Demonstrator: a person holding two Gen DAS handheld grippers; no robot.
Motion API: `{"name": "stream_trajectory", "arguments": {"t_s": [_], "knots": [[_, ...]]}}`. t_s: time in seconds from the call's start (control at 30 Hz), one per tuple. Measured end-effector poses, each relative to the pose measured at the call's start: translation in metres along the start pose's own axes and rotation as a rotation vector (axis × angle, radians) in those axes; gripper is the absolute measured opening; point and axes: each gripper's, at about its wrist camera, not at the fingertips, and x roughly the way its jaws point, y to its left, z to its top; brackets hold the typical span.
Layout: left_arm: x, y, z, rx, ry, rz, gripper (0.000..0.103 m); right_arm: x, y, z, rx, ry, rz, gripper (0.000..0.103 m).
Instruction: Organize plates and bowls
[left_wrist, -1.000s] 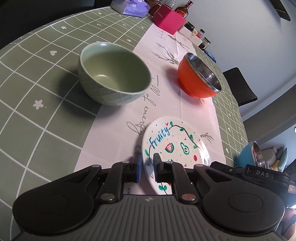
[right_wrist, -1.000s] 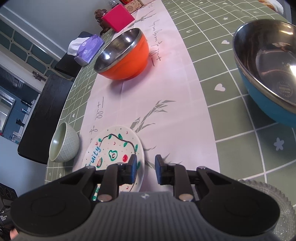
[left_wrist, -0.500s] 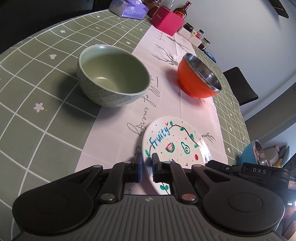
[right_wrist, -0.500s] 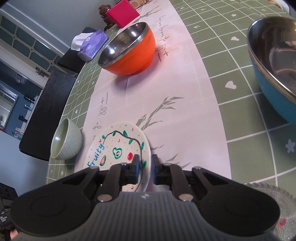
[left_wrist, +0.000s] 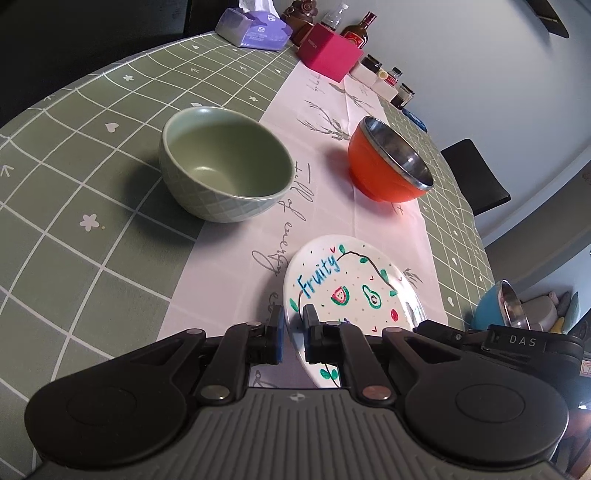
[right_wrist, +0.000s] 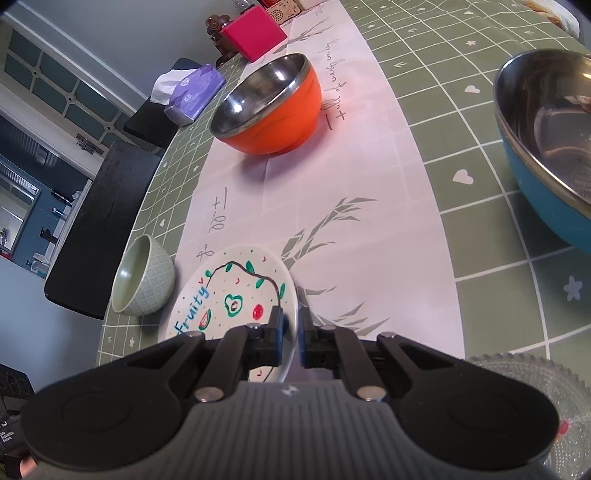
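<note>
A small white plate (left_wrist: 354, 288) painted with "Fruity" and fruit lies over the pale runner. My left gripper (left_wrist: 293, 328) is shut on its near left rim. My right gripper (right_wrist: 291, 332) is shut on the opposite rim of the same plate (right_wrist: 229, 295), and its body shows at the right edge of the left wrist view. A sage green bowl (left_wrist: 225, 166) (right_wrist: 142, 280) stands upright beyond the plate. An orange bowl (left_wrist: 388, 166) (right_wrist: 269, 107) with a steel inside stands farther up the runner. A blue steel-lined bowl (right_wrist: 546, 147) sits to the right.
A ridged glass dish (right_wrist: 554, 391) lies under my right gripper's right side. At the table's far end stand a pink box (left_wrist: 328, 51), a purple tissue pack (left_wrist: 251, 29), bottles and small jars (left_wrist: 384, 77). A dark bench (right_wrist: 96, 229) and a black chair (left_wrist: 476, 177) flank the green checked tablecloth (left_wrist: 74, 221).
Both grippers' jaws closed onto the plate's rim, the right from a clearly wider gap. The plate's near edge now sits a little higher and the bowls look slightly farther off.
</note>
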Motion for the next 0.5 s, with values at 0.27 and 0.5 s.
{"name": "stream_trajectory", "arguments": {"t_s": [0.27, 0.5], "knots": [[-0.018, -0.015, -0.004, 0.036, -0.018, -0.025, 0.01, -0.023, 0.0, -0.008, 0.019, -0.015, 0.004, 0.005], [-0.026, -0.036, -0.019, 0.086, -0.017, -0.06, 0.01, -0.057, -0.008, -0.028, 0.027, -0.065, -0.013, 0.005]]}}
